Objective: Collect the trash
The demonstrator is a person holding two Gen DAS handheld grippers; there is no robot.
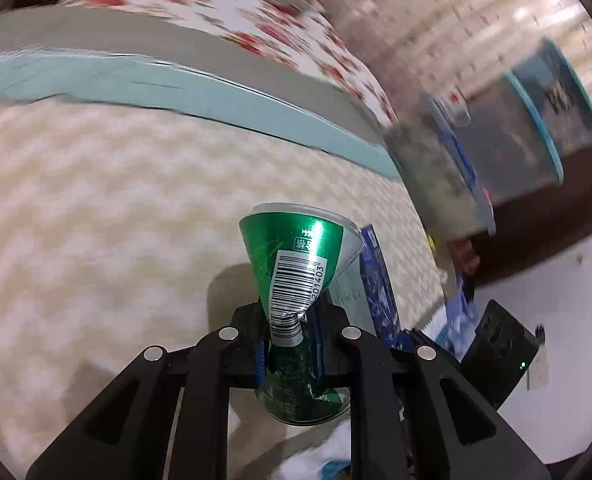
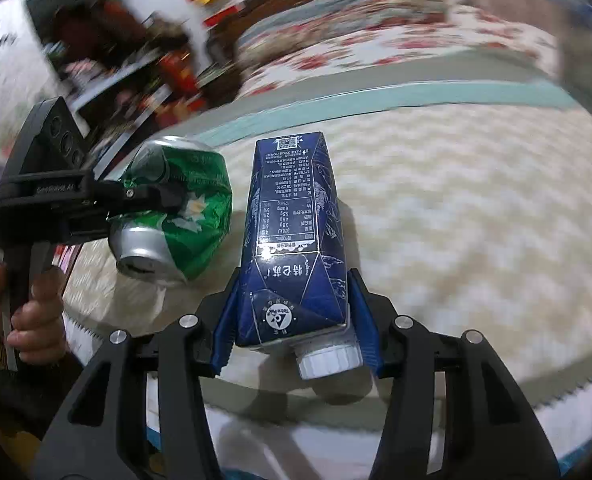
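Left gripper (image 1: 290, 330) clamped on a crushed green drink can (image 1: 294, 264) above the cream patterned mat (image 1: 96, 200), right gripper (image 2: 296, 316) clamped on a dark blue Tetra Pak carton (image 2: 296, 224), white cap (image 2: 327, 362) nearest the camera, contents of both unseen, only the right wrist view shows the hand (image 2: 36, 316) on the left tool's handle

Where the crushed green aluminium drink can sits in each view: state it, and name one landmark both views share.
Left wrist view: crushed green aluminium drink can at lower centre, pinched at its waist by the left gripper.
Right wrist view: the can at centre left, clamped by that gripper.
Shared landmark: the dark blue drink carton right of the can.
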